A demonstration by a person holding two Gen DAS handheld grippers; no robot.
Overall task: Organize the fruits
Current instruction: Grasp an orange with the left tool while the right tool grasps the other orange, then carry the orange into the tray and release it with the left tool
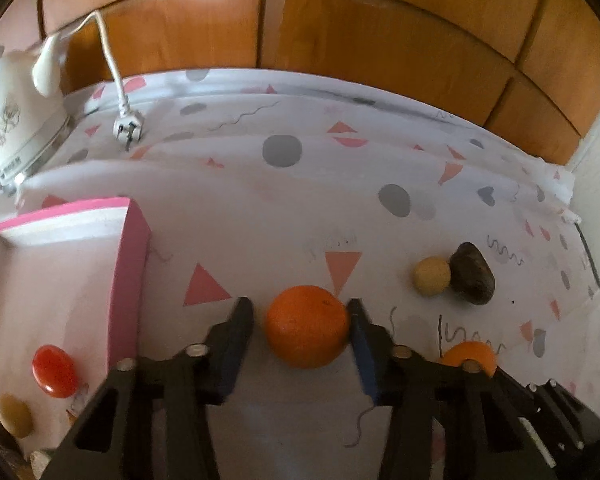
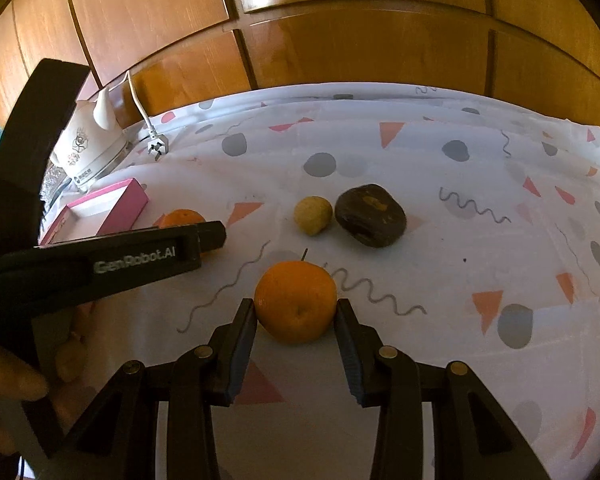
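In the left wrist view my left gripper (image 1: 300, 312) stands open around an orange (image 1: 306, 326) on the patterned cloth; the right finger touches it, the left finger stands a little apart. A pink box (image 1: 128, 272) at the left holds a red fruit (image 1: 54, 370) and a yellow fruit (image 1: 14, 416). In the right wrist view my right gripper (image 2: 295, 312) has its fingers against both sides of a second orange (image 2: 296, 306). A small yellow fruit (image 2: 313, 215) and a dark brown fruit (image 2: 370, 215) lie beyond it. The left gripper's body (image 2: 100, 262) crosses the left side.
A white kettle (image 1: 16, 120) with its cord and plug (image 1: 128, 130) stands at the back left. Wooden cabinet doors (image 1: 340, 28) run behind the table. The second orange (image 1: 470, 356) shows partly behind my left gripper's right finger. The cloth's right edge (image 1: 560, 184) drops off.
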